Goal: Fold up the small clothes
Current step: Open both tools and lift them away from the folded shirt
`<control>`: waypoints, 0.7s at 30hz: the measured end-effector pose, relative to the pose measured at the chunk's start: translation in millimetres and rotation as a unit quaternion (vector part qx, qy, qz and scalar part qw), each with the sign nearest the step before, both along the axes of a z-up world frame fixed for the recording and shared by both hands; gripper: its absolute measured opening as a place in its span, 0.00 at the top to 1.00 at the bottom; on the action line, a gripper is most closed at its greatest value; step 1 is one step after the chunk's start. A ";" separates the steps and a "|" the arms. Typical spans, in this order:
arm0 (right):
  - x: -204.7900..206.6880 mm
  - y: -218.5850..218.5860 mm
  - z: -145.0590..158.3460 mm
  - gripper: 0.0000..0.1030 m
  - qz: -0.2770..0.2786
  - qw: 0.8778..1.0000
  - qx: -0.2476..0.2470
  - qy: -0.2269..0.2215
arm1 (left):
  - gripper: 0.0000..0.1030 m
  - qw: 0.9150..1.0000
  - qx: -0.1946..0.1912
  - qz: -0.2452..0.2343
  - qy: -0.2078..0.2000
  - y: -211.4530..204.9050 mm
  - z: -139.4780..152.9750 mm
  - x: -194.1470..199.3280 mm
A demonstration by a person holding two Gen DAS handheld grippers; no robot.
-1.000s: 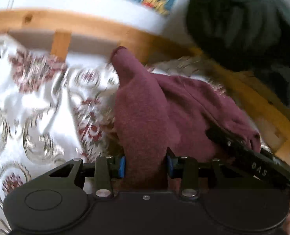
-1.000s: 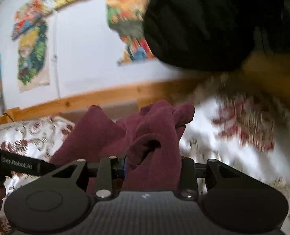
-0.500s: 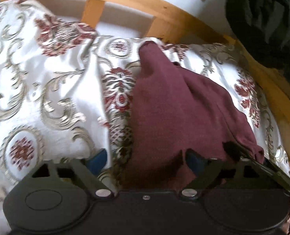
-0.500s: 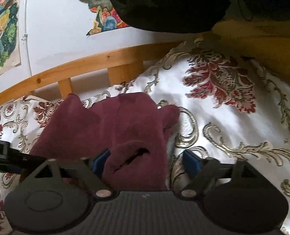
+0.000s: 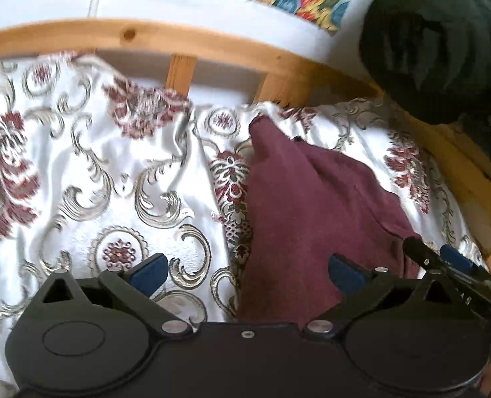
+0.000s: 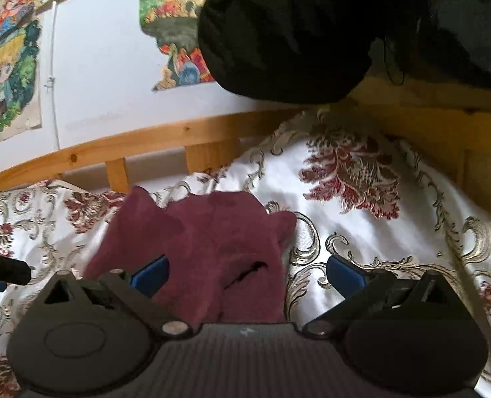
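Note:
A small maroon garment [image 5: 311, 212] lies folded on a white bedspread with red and silver floral patterns [image 5: 112, 172]. My left gripper [image 5: 247, 270] is open just above the garment's near left edge, holding nothing. The garment also shows in the right wrist view [image 6: 205, 242]. My right gripper [image 6: 247, 272] is open over its near right edge, holding nothing. The right gripper's tip [image 5: 444, 262] shows at the right of the left wrist view, and the left gripper's tip [image 6: 3, 267] at the left of the right wrist view.
A wooden bed rail [image 5: 185, 43] runs along the far side, with a white wall and colourful pictures [image 6: 13, 76] behind. A dark knitted item [image 6: 285, 33] hangs over the far right corner. The bedspread [image 6: 378, 232] stretches to the right.
Both grippers were shut on the maroon garment and held it up. They lowered it onto the bed, opened and let go, and have drawn back a little.

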State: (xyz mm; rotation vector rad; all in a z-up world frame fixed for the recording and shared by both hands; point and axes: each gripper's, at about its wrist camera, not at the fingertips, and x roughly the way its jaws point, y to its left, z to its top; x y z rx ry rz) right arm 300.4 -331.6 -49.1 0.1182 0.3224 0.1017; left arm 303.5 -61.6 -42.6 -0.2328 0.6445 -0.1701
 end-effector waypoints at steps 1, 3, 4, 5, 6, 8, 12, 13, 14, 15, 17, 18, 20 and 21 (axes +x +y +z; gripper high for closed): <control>-7.0 1.9 4.1 0.00 -0.001 1.000 0.000 -0.004 | 0.01 1.000 0.003 -0.005 -0.006 -0.2 1.9 -6.8; -21.6 5.5 12.9 0.00 -0.008 1.000 0.001 -0.011 | 0.01 1.000 0.008 -0.019 -0.016 -0.1 4.2 -21.3; -28.2 6.9 16.8 0.00 -0.013 1.000 0.004 -0.012 | 0.01 0.999 0.010 -0.030 -0.021 0.5 5.3 -28.3; -35.1 7.9 20.5 0.00 -0.016 1.000 0.007 -0.013 | 0.01 0.999 0.013 -0.042 -0.026 1.5 6.1 -35.1; -43.0 8.5 23.8 0.00 -0.019 1.000 0.011 -0.014 | 0.01 0.998 0.015 -0.053 -0.035 2.9 7.4 -41.2; -60.7 8.7 28.2 0.00 -0.026 0.999 0.014 -0.018 | 0.01 0.996 0.024 -0.070 -0.054 8.0 9.4 -54.2; -97.5 8.9 30.4 0.00 -0.045 0.999 0.013 -0.013 | 0.01 0.990 0.045 -0.095 -0.089 18.7 11.6 -78.0; -107.7 9.0 29.6 0.00 -0.051 0.999 0.017 -0.008 | 0.01 0.989 0.051 -0.104 -0.097 21.6 10.4 -84.6; -115.8 9.0 28.9 0.00 -0.054 0.998 0.021 -0.003 | 0.01 0.987 0.055 -0.111 -0.102 23.8 9.1 -89.5; -123.5 9.8 28.1 0.00 -0.057 0.998 0.024 0.004 | 0.01 0.985 0.058 -0.120 -0.107 26.3 6.8 -95.2; -139.6 13.5 28.4 0.00 -0.069 0.997 0.030 0.019 | 0.01 0.982 0.065 -0.136 -0.111 31.5 1.4 -105.2; -148.3 15.9 27.4 0.00 -0.074 0.996 0.034 0.023 | 0.01 0.981 0.067 -0.143 -0.112 34.2 -1.7 -109.8; -164.5 22.0 23.6 0.00 -0.077 0.996 0.034 0.031 | 0.01 0.979 0.070 -0.155 -0.113 38.2 -7.5 -116.9; -170.8 25.7 21.6 0.00 -0.077 0.996 0.027 0.033 | 0.01 0.978 0.073 -0.160 -0.114 39.8 -10.4 -120.3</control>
